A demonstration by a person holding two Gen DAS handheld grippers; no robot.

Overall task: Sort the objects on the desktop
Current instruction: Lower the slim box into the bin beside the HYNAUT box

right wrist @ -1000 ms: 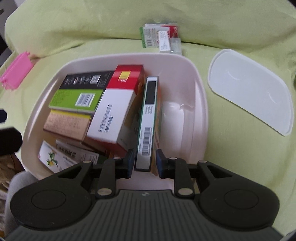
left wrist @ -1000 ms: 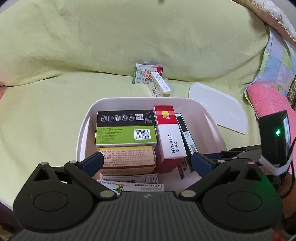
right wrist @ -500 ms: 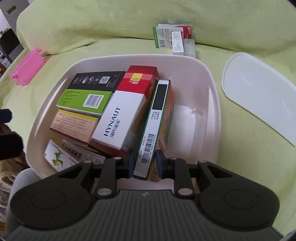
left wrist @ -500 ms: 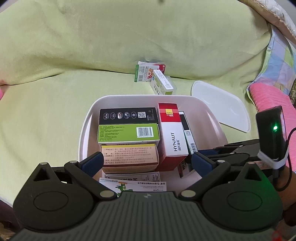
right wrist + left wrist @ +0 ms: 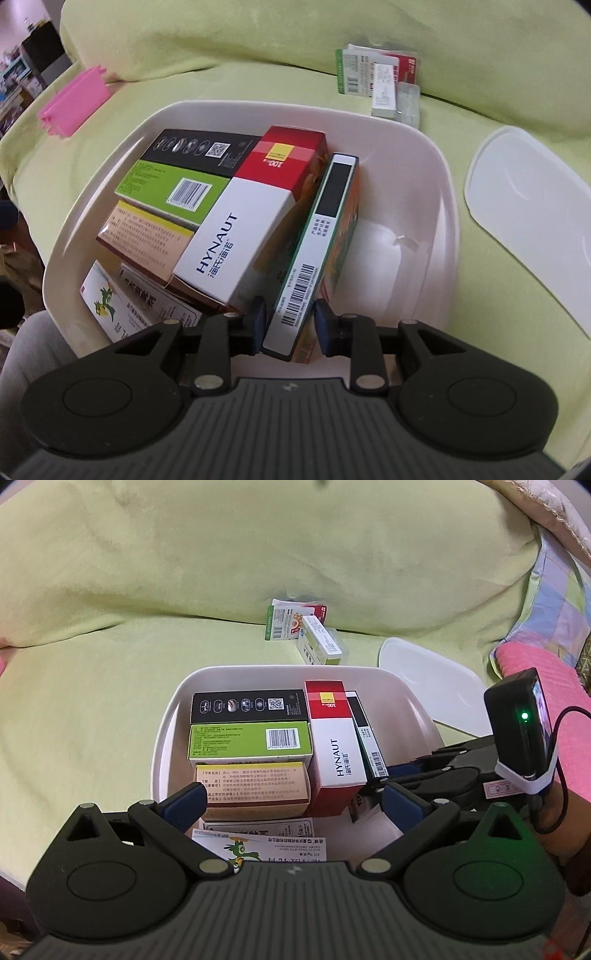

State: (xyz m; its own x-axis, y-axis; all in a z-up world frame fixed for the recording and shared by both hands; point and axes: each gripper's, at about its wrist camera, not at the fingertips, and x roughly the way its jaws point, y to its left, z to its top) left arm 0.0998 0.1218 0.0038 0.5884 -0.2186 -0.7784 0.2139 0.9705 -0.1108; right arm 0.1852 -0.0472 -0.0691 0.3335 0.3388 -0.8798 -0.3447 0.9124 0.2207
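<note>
Right wrist view is showing the right gripper (image 5: pixel 289 325) at lower centre, its blue-padded fingers (image 5: pixel 257 320) closing on the near end of a thin white-and-orange box with a black panel and barcode (image 5: pixel 314 258); whether the pads are pressing the box or only bracketing it is hard to tell, though they are sitting tight against both faces. That box is standing on edge inside a pale pink plastic tub (image 5: pixel 439 177), leaning against a red-and-white box lettered HYNAUT (image 5: pixel 236 243). Left of it, a black box (image 5: pixel 199 149), a green box with a barcode (image 5: pixel 170 188) and a tan box with a yellow stripe (image 5: pixel 144 236) are lying stacked side by side. A translucent white lid (image 5: pixel 532 206) is resting on the yellow-green blanket (image 5: pixel 236 44) at the right of the frame, apart from the tub. Several small medicine packets (image 5: pixel 376 77) are lying at the upper right, and a pink plastic item (image 5: pixel 74 107) at the upper left.

Left wrist view is showing the left gripper (image 5: pixel 291 801) at the bottom, spread wide and holding nothing, hovering over the tub's near end.
</note>
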